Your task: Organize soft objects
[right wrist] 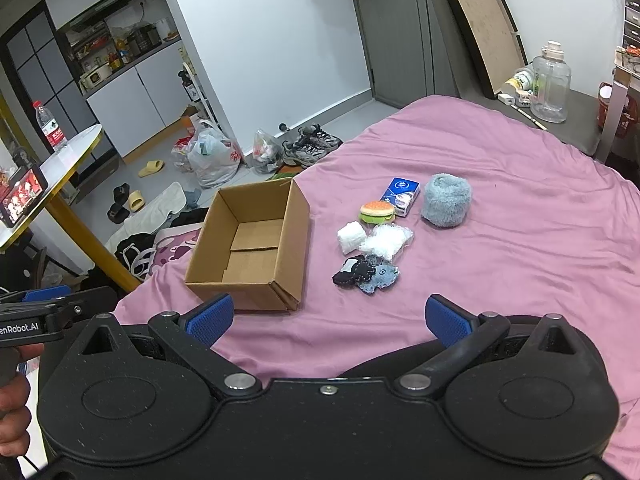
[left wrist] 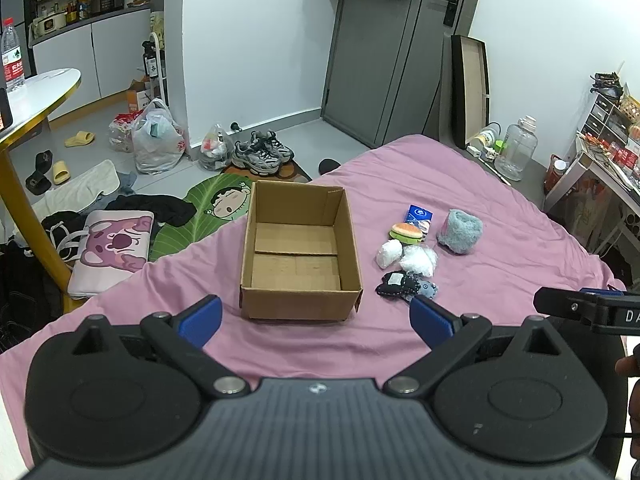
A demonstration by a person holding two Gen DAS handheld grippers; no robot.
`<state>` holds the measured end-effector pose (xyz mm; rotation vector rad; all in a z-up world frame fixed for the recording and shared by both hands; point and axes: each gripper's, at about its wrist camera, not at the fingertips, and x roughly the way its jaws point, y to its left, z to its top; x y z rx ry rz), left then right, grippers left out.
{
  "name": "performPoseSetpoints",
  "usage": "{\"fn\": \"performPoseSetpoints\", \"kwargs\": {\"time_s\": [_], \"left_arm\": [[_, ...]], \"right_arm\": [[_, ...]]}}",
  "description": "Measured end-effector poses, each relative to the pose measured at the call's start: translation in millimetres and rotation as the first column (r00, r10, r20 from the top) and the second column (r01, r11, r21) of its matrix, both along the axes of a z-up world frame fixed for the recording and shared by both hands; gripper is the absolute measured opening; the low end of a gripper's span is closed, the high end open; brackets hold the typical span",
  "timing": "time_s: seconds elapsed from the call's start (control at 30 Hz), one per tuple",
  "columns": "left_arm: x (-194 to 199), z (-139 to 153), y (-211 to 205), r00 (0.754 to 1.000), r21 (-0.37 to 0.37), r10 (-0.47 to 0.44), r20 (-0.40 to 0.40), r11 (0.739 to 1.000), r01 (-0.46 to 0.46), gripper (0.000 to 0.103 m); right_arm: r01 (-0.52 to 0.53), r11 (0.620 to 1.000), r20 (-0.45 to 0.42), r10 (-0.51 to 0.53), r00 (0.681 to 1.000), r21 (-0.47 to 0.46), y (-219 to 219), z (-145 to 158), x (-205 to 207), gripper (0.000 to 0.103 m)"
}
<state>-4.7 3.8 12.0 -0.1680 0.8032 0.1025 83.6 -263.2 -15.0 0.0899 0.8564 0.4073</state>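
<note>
Two grippers are hovering low in their frames over the pink bedsheet (left wrist: 460, 184): the left gripper (left wrist: 316, 322) and right gripper (right wrist: 330, 320) are both spreading their blue pads wide, holding nothing. At frame center an open cardboard box (left wrist: 298, 276) is sitting, with soft objects (right wrist: 380, 240) clustering just right of it.

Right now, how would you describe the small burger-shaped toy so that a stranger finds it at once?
On the pink bedsheet, look right of the open brown cardboard box at the cluster of small things. The burger-shaped toy lies beside the blue tissue pack. Only it has an orange bun with a green layer.
</note>
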Motion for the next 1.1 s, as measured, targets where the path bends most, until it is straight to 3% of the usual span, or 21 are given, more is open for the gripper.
{"fn": "performPoseSetpoints", "kwargs": {"time_s": [1.1], "left_arm": [[2.0,-1.3,-10.7,1.000,0.023,-0.015,0.018,1.000,0.015,0.099]], "right_arm": [[0.020,0.999,-0.009,-0.020,1.000,0.041,-9.4,-12.9,2.7,0.103]]}}
